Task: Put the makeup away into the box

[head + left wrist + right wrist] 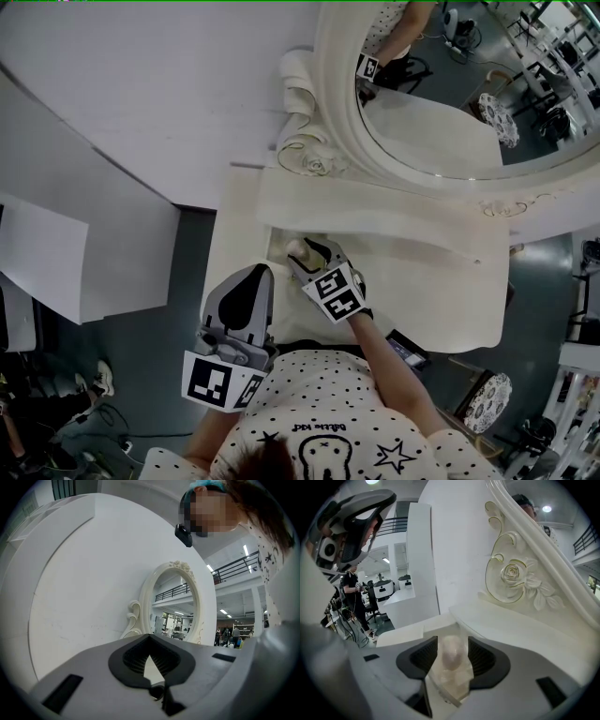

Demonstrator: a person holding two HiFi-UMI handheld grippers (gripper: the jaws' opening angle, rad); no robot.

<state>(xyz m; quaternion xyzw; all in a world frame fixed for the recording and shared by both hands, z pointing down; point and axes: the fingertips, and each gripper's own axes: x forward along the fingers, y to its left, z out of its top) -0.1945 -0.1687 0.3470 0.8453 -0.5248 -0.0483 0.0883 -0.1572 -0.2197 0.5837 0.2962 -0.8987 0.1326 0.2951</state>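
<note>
- One of my two grippers, the left gripper (150, 640), hangs nearest me, tongs closed together on nothing.
- My right gripper (452, 654) tilts down over the vanity table (422, 281), tongs wide around the single makeup sponge (451, 649) (pads just clear of it on both sides).
- The sponge stands upright, long axis vertical, rounded end up, in the one clear box (449, 686).
- The box sits near the table's left edge; bare top runs right.
- A raised shelf (375, 202) lies just beyond, then one oval mirror (441, 122).

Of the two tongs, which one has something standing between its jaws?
The right tongs: a pale, egg-shaped sponge stands between its jaws, which are apart. The left tongs are shut, with nothing between them.
</note>
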